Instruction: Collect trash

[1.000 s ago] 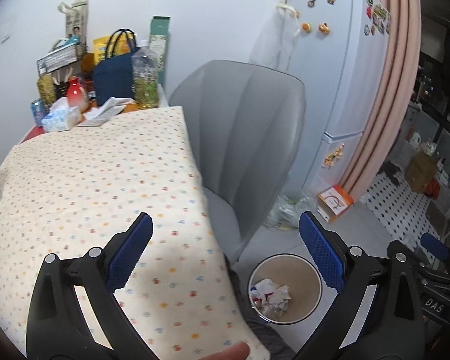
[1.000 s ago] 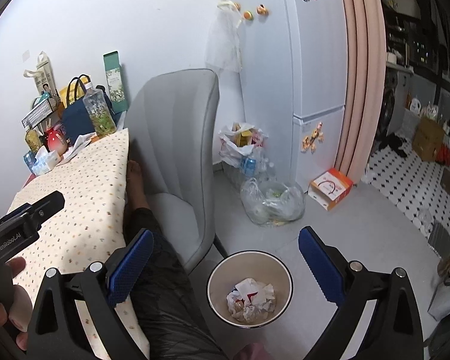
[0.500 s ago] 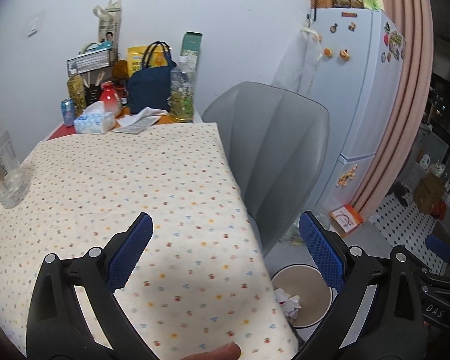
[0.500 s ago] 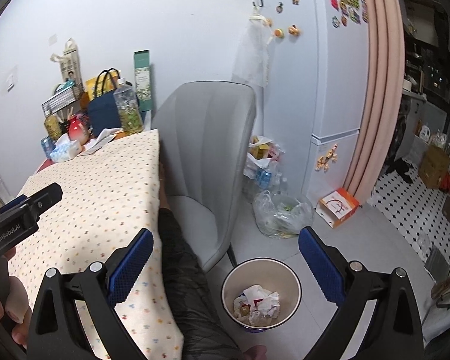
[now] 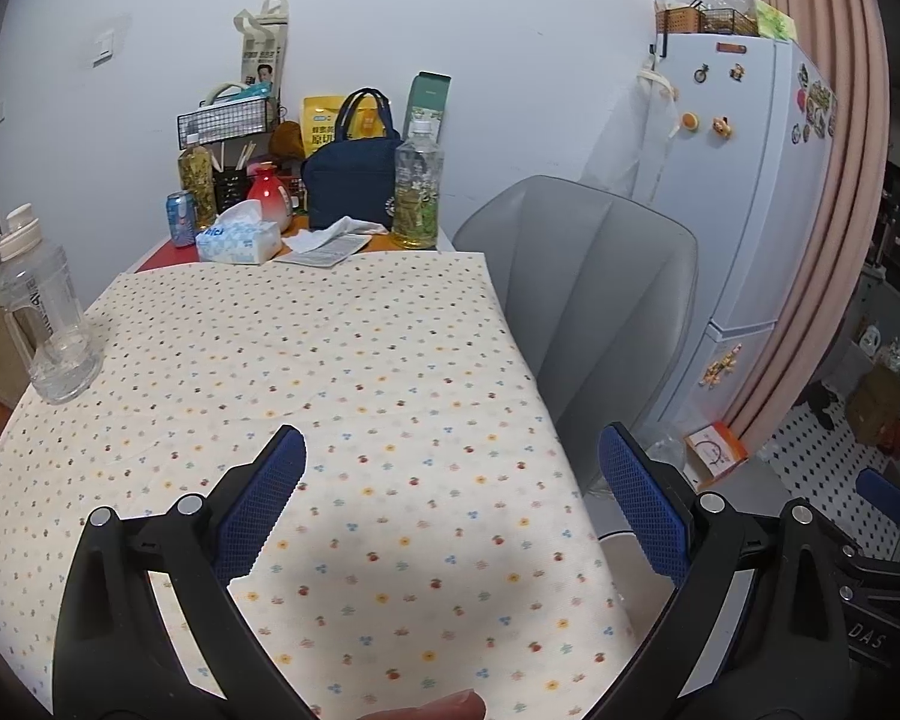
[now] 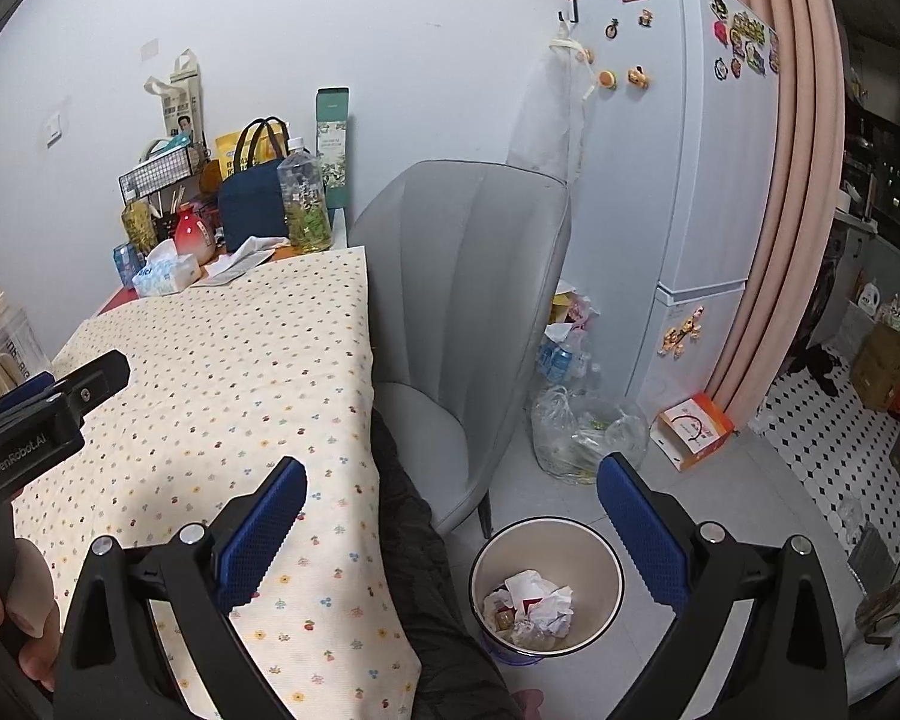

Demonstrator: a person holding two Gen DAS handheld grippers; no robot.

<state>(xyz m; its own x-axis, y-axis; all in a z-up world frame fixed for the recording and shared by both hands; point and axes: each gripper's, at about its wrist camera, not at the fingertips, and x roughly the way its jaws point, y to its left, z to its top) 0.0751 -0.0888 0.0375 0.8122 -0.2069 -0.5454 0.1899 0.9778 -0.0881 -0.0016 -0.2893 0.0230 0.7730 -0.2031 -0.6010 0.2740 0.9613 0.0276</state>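
dim, even indoor light; soft shadows on tablecloth (image 5: 342, 372); fisheye-warped, vignetted edges.

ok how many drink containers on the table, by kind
Plastic tea bottles: 2, one large, one small
Clear water bottle: 1
Can: 1
Total: 4

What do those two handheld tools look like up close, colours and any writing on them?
Each tool, left tool and right tool, has glossy black plastic arms with silver rivets at the joints, ending in flat fingers faced with textured blue pads. In the right view the left tool's black body reads "GenRobot.AI" in grey. A bare hand grips its handle. No cables show.
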